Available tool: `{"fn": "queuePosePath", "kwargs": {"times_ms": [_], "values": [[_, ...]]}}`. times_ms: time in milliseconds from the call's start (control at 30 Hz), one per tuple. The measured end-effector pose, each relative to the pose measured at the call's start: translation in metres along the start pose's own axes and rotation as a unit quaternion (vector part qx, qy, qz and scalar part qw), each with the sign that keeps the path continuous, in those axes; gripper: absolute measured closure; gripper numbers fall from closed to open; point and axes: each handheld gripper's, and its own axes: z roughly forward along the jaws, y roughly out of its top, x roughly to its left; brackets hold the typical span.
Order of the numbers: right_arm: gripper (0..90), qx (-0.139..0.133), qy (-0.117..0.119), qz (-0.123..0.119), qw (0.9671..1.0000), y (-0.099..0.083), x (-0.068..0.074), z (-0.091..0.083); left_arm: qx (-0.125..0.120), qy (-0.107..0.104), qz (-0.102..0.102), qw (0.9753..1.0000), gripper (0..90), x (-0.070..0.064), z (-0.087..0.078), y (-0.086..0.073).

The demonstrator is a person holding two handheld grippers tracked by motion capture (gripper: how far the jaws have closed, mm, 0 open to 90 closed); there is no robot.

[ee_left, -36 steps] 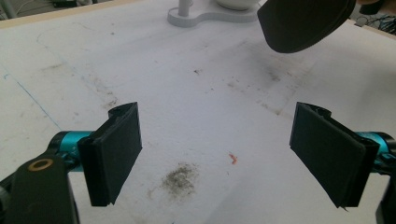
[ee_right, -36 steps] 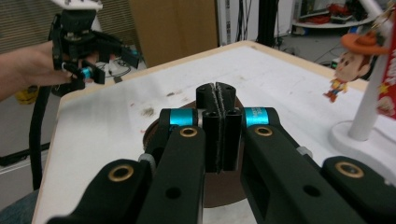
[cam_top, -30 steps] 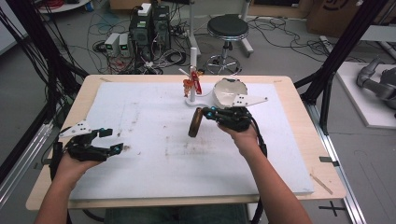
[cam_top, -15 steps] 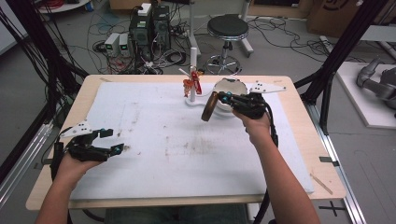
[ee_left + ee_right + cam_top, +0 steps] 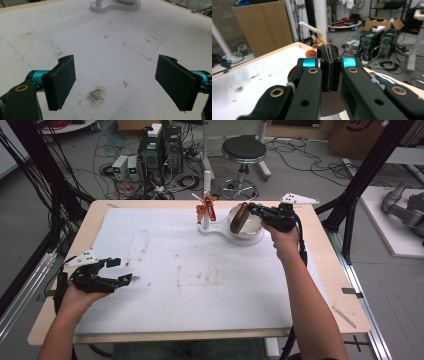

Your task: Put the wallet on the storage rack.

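Lowering a brown disc (image 5: pixel 241 217) into the bowl (image 5: pixel 248 231), upper right.
Right gripper (image 5: pixel 254 210) jaws clamped on disc; release comes next. Left gripper (image 5: pixel 116 271) jaws apart, lower left.

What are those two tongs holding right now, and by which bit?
The right tongs pinch a brown disc by its rim, over the white bowl. The left tongs are open and hold nothing.

The high view looks forward and down over the whole bench (image 5: pixel 150 270) from the person's side. The left gripper view sits low, just behind the left tool (image 5: pixel 115 82), facing the white stand (image 5: pixel 113 5) ahead. The right gripper view looks along the right tool (image 5: pixel 329 72), close above that same stand (image 5: pixel 220 227).
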Motion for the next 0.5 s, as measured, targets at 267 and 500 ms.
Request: {"fn": "queuePosePath", "kwargs": {"times_ms": [267, 500], "values": [[90.0, 0.014, -0.032, 0.016, 0.9993, -0.001, -0.021, 0.009, 0.003, -0.002, -0.002, 1.0, 16.7, 0.0, 0.001, -0.001], [89.1, 0.031, -0.059, 0.021, 0.9975, -0.004, -0.031, 0.014, 0.004, -0.002, 0.0, 1.0, 16.7, 0.0, 0.002, -0.001]]}}
